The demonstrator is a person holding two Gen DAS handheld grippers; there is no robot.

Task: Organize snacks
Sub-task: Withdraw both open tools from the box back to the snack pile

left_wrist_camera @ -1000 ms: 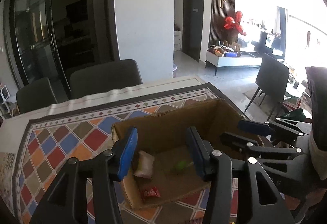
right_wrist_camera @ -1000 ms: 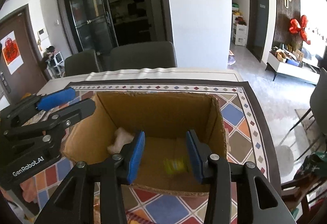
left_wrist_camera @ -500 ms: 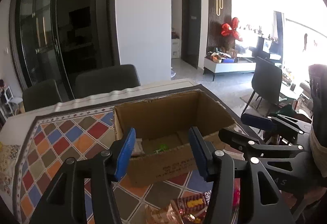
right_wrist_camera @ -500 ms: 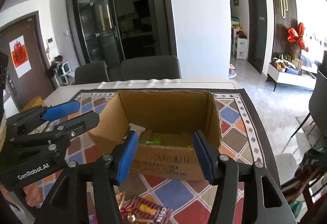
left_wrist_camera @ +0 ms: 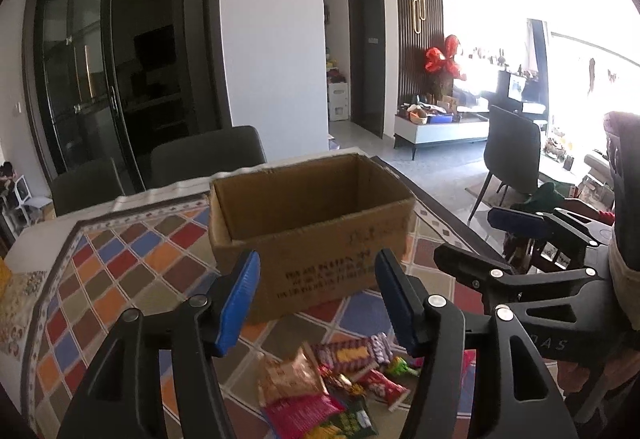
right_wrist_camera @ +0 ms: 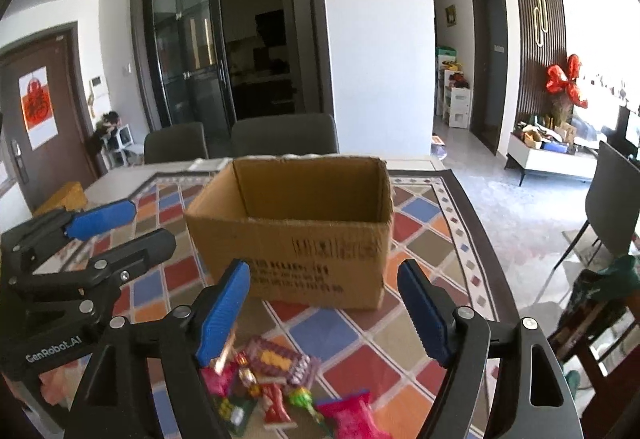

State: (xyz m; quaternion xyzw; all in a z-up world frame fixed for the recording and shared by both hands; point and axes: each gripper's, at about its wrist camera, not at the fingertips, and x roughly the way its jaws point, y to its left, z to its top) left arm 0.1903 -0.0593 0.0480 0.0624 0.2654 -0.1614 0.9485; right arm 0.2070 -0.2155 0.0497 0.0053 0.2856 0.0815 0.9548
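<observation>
An open-topped cardboard box (left_wrist_camera: 320, 239) (right_wrist_camera: 296, 251) stands on the patterned tablecloth; its inside floor is hidden behind the near wall. On the near side of it lies a pile of snack packets (left_wrist_camera: 332, 379) (right_wrist_camera: 272, 387), pink, red, green and purple. My left gripper (left_wrist_camera: 318, 299) (right_wrist_camera: 132, 229) hangs above the pile in front of the box, its jaws opening with nothing between them. To its right, my right gripper (right_wrist_camera: 324, 303) (left_wrist_camera: 480, 243) is at the same distance from the box, its jaws opening wide and empty too.
The tablecloth (right_wrist_camera: 424, 239) with coloured diamonds covers the table up to a dark border. Two grey chairs (right_wrist_camera: 280, 135) stand behind the far edge. Another chair (right_wrist_camera: 616, 207) and a green bundle (right_wrist_camera: 612, 279) are off the right side.
Both grippers drew back from over the box to its near side. The box's contents dropped out of sight and the snack pile came into view. The right jaws spread much wider.
</observation>
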